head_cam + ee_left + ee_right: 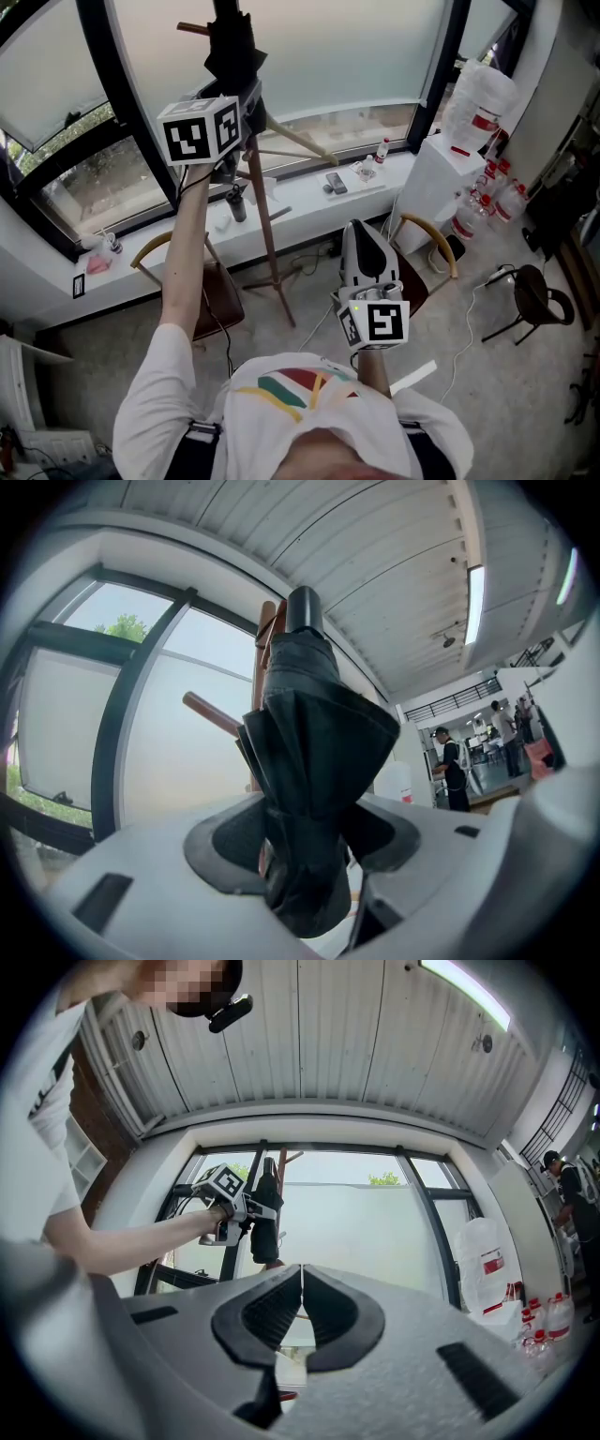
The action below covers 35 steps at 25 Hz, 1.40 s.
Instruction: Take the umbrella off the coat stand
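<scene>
Left gripper (307,847) clamps the folded black fabric umbrella (317,733) between its jaws, wooden coat stand (268,628) just behind; right gripper (301,1309) has jaws together.

The left arm (183,253) stretches up, and its left tool (246,111) pinches the umbrella (314,733). The right tool (364,246) waits lower, with jaws pressed together.
</scene>
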Tool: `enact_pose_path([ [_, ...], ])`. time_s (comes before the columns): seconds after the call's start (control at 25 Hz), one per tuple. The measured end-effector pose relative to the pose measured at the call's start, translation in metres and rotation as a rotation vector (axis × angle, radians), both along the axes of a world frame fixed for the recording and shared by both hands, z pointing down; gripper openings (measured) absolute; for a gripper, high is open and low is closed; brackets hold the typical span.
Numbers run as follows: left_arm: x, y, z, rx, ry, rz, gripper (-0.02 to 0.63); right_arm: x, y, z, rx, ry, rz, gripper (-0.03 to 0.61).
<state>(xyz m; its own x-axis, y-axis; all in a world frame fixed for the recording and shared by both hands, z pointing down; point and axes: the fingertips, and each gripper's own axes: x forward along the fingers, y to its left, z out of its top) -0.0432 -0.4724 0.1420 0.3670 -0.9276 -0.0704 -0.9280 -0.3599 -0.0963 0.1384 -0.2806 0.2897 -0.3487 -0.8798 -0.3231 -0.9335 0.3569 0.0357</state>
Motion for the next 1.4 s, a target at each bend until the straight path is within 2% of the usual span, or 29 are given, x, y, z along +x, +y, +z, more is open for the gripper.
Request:
enact_pose_path([
  [0.36, -0.008, 0.020, -0.050, 0.081, -0.008, -0.014, 0.235, -0.006, 0.007, -0.008, 0.028, -0.006, -0.021, 0.000],
  [0.64, -0.022, 0.050, -0.060, 0.135, 0.027, -0.034, 0.235, -0.010, 0.013, -0.014, 0.040, 0.010, -0.045, 0.000],
  [0.84, -0.034, 0.085, -0.049, 0.192, 0.066, -0.061, 0.235, -0.020, 0.012, -0.012, 0.034, 0.027, -0.064, 0.000],
  [1.2, -0.029, 0.155, -0.002, 0.285, 0.062, -0.089, 0.235, -0.045, 0.013, -0.005, 0.029, 0.080, -0.115, 0.000],
  [1.4, -0.022, 0.178, 0.035, 0.291, 0.055, -0.122, 0.236, -0.059, 0.012, -0.002, 0.033, 0.106, -0.139, 0.000],
])
